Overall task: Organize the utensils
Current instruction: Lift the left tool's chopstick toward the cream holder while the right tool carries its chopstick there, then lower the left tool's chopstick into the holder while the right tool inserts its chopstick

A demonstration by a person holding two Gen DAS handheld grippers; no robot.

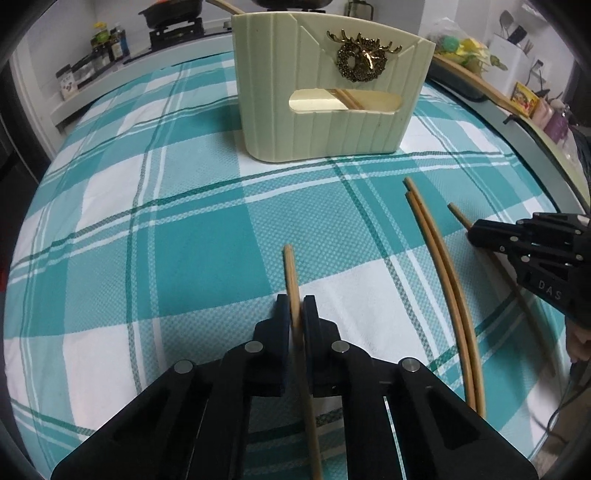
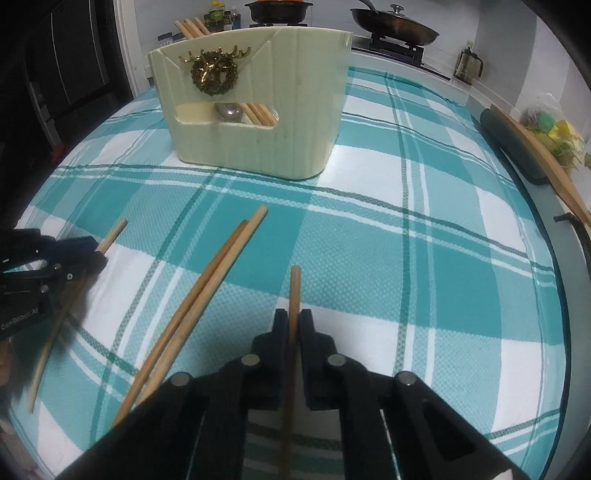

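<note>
Chopsticks (image 2: 192,24) above holder (image 2: 295,122), right view only

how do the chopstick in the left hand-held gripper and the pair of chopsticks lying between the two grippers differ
The chopstick in the left hand-held gripper is clamped between shut jaws; the loose pair lies free on the checked cloth.
The held chopstick is single; the pair lies side by side, touching.
The held chopstick sits left of the pair in the left wrist view.
Both are plain light wood, pointing roughly toward the cream holder.
</note>
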